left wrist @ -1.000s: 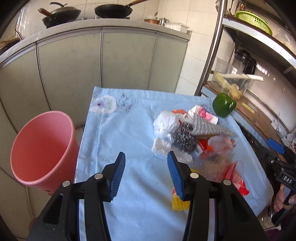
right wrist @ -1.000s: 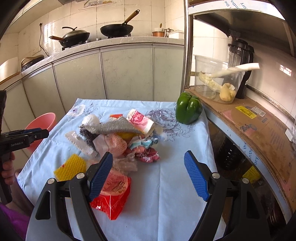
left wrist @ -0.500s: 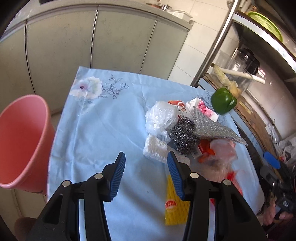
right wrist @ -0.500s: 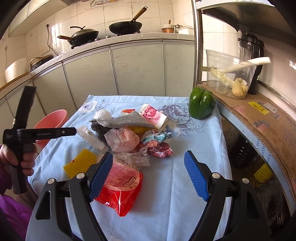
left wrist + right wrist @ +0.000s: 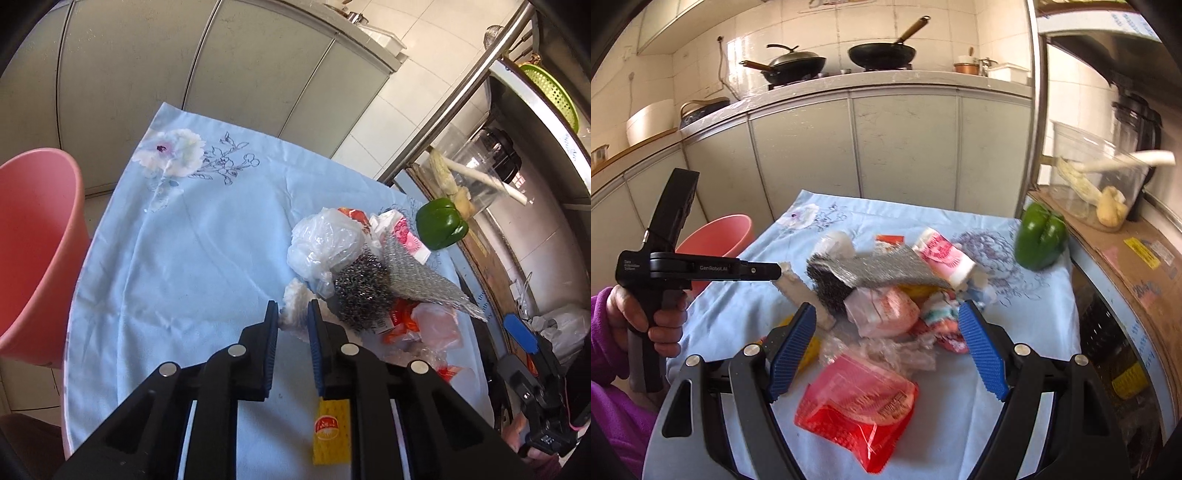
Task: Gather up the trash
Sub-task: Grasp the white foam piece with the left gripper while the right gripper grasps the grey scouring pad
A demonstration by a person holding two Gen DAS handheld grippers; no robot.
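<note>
White foam netting (image 5: 294,303) lies at the near-left edge of the trash pile (image 5: 886,291) on my table's pale blue cloth (image 5: 192,251). My left gripper (image 5: 291,321) is closing on it; its blue pads (image 5: 272,332) have the netting's near end between them and pressing. From the right wrist view, the strip (image 5: 803,295) hangs down from those tips toward the cloth.

Steel wool (image 5: 362,293) sits just right of the netting, touching it, with a crumpled clear bag (image 5: 325,242) behind and silver mesh (image 5: 424,280) across the top. A yellow net sleeve (image 5: 330,432) lies nearer me.

My right gripper (image 5: 886,350) hangs over the pile's near side, jaws wide apart, nothing held; a red packet (image 5: 857,406) lies below it.

Pink bin (image 5: 33,251) stands off the table's left edge. A green pepper (image 5: 1039,238) rests at the far right corner.
</note>
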